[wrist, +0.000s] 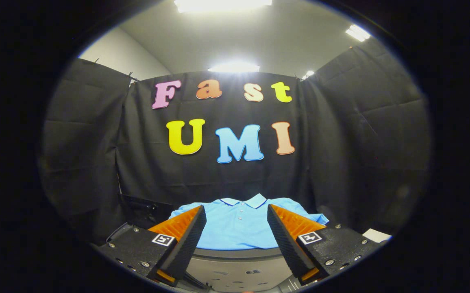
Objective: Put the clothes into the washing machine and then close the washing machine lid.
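The task is at its start: the blue shirt (237, 224) lies flat just ahead of the hand-held gripper (237, 236), whose fingers are spread wide and hold nothing

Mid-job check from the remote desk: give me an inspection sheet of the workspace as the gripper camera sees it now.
Surface: a dark-edged ledge carries the shirt; a pale grey panel sits below it, between the fingers.
Job's things: light blue polo shirt lies flat, collar away from the camera, just ahead of the fingers. Whether the ledge belongs to the washing machine cannot be told.
Clutter: a small white object to the right of the shirt, too little visible to identify.
Grippers: gripper open, fingers spread either side of the shirt's front, not touching it.
Cables: nothing seen for certain.
Surroundings: black cloth wall on three sides, ceiling lights above.
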`<action>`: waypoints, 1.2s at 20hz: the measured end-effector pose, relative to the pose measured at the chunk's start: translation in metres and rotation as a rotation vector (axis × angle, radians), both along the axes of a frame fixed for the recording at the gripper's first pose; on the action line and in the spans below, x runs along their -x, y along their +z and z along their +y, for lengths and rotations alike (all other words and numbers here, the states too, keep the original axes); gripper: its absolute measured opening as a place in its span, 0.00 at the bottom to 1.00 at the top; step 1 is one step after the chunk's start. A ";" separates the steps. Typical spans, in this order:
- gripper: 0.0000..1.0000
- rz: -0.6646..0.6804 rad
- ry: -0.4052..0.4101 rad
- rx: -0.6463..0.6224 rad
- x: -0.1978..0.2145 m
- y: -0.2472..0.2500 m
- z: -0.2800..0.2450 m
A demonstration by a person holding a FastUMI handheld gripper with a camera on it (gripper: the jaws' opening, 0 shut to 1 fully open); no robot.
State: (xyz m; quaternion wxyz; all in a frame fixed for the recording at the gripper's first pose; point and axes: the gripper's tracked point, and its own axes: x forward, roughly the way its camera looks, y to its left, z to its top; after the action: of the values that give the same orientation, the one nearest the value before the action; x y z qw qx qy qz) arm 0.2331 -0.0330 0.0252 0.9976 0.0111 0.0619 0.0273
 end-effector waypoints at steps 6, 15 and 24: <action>0.95 0.071 0.028 0.007 -0.051 -0.015 0.001; 0.95 0.192 0.028 -0.019 -0.117 -0.034 0.000; 0.95 0.452 0.071 0.007 -0.163 -0.086 0.009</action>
State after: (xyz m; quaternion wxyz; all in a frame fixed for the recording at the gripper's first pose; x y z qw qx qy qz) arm 0.3958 -0.0244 -0.0606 0.9568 0.0112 0.2845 0.0592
